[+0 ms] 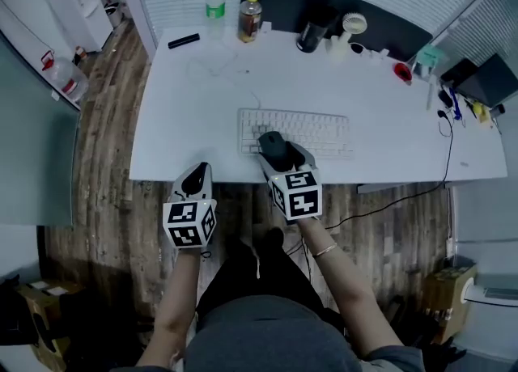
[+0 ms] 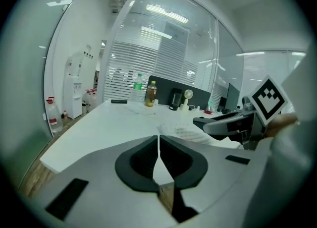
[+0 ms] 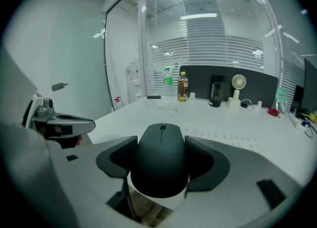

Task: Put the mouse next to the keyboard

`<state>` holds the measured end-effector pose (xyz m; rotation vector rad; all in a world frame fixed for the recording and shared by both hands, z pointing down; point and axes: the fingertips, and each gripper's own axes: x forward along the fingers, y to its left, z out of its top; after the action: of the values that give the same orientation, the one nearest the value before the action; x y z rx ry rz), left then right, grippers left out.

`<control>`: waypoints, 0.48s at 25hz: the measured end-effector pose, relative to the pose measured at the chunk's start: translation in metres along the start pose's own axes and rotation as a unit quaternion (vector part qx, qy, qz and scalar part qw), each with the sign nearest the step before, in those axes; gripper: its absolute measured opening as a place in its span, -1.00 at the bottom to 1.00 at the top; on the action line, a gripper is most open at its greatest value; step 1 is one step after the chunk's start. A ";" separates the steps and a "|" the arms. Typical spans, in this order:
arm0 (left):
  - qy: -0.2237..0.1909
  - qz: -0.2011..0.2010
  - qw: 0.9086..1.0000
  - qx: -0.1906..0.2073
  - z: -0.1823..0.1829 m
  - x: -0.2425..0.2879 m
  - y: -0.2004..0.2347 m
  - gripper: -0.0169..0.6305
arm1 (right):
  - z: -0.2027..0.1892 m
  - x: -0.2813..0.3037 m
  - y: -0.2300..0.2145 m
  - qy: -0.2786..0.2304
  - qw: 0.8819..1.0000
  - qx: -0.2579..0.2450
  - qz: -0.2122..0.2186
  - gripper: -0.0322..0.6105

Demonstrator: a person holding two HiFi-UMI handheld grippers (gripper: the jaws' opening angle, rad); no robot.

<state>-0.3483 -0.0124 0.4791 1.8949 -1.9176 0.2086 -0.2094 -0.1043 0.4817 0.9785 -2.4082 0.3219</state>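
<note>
At desk's near edge, closest to the person: left gripper (image 2: 158,161), hovering off the white desk (image 1: 186,120) at its front left. Jaws pressed together along their length, nothing between them. Judged idle and parked to the side so the working hand has room.

Right gripper (image 3: 162,168) next, just right of it, tilted forward and down. Jaws spread wide, pads clamped on the two flanks of the black computer mouse (image 3: 161,147), scroll wheel facing away from the person. A side grip suits the rounded shell and leaves the flat underside free for setting down.

Mouse position: in the air, carried by the right gripper. The head view puts it over the front left part of the white keyboard (image 1: 312,132), while floorboards show under it in the right gripper view. Cannot tell if it touches anything below. Not yet placed, by my reading. Bare desk lies on either side of the keyboard.

Far edge: green-capped bottle (image 1: 214,8), amber drink bottle (image 1: 250,19), black cup (image 1: 310,37), small desk fan (image 1: 353,27). All well apart from the work area.
</note>
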 end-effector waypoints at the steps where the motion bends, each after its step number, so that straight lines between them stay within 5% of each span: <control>1: 0.001 -0.008 1.000 0.005 0.002 0.005 -0.008 -0.86 | -0.002 -0.005 -0.010 -0.001 1.000 0.006 -0.009 0.04; 12: 0.021 -0.086 0.995 0.046 0.008 0.058 -0.097 -0.86 | -0.030 -0.053 -0.119 -0.003 0.993 0.068 -0.100 0.04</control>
<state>-0.2528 -0.0741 0.4765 2.0855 -1.7339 0.2857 -0.0828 -0.1463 0.4814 1.2726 -2.2925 0.4148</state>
